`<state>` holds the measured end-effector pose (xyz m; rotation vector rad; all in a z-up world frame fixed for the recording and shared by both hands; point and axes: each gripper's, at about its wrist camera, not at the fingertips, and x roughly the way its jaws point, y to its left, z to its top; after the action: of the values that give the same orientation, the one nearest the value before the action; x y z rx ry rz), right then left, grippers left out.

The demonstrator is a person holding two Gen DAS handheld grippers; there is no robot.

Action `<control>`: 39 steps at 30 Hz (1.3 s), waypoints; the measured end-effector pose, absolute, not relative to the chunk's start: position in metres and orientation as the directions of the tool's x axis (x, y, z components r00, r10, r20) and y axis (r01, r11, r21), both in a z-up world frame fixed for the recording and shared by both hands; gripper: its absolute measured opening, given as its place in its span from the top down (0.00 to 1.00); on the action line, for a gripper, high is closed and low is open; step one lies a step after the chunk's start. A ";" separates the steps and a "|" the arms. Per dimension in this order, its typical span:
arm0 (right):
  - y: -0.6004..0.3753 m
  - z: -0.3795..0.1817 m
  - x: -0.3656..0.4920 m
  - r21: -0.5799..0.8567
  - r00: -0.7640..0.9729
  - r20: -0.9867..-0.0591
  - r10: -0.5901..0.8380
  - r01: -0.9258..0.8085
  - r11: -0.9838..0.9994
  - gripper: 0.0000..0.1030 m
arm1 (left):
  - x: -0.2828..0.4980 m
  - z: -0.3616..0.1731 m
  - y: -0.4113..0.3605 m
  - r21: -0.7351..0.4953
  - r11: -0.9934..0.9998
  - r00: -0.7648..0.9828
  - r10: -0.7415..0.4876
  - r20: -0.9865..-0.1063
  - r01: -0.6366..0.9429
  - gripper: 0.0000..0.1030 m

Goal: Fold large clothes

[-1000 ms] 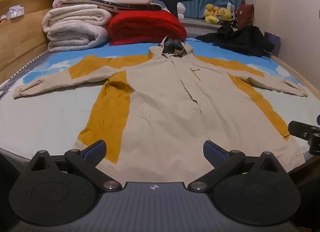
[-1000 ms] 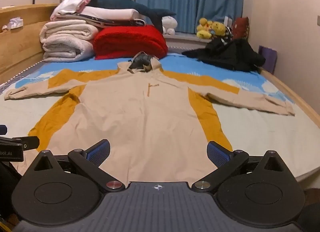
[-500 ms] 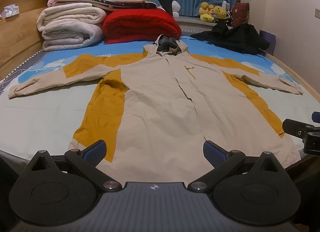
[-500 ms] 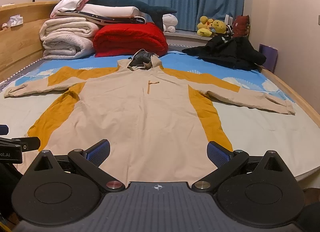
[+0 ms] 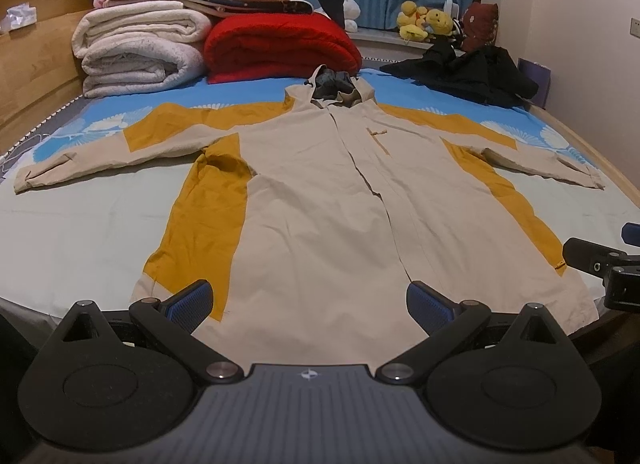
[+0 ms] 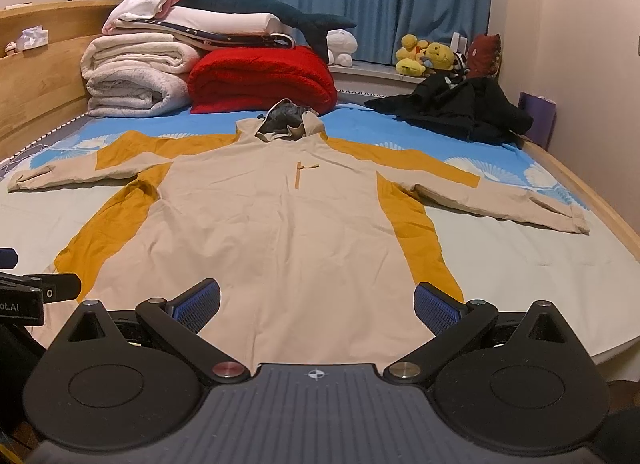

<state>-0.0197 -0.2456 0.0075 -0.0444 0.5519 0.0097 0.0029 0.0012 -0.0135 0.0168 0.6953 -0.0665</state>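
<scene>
Folding not started: jacket (image 5: 320, 200) lies spread flat, front up, on the bed (image 5: 80, 232), both sleeves out to the sides, hood toward the stacked blankets (image 5: 140, 52). Left gripper (image 5: 308, 300) and right gripper (image 6: 316, 302) hover at the hem end, jaws spread wide, holding nothing. Every fold is left, sleeves and body; no crease made yet.

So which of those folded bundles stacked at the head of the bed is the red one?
The fluffy red blanket, lying directly on the bed just behind the beige-and-mustard hooded jacket. The rolled quilts beside it are white.
</scene>
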 end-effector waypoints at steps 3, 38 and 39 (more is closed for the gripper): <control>-0.246 0.007 -0.020 -0.039 0.852 -0.524 -0.002 -0.022 0.999 0.01 | 0.003 -0.014 0.001 -0.006 0.998 0.766 -0.055 -0.641 0.066 0.00; -0.247 0.006 -0.020 -0.041 0.857 -0.516 -0.008 -0.015 0.999 0.02 | 0.009 -0.017 0.006 -0.016 0.998 0.752 -0.054 -0.657 0.058 0.00; -0.249 0.008 -0.020 -0.043 0.863 -0.504 -0.015 -0.008 0.999 0.03 | 0.012 -0.015 0.010 -0.031 0.998 0.752 -0.065 -0.656 0.060 0.00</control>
<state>-0.0203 -0.2488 0.0078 -0.0439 0.5291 -0.0038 0.0116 0.0096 -0.0146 -0.0080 0.7166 -0.0681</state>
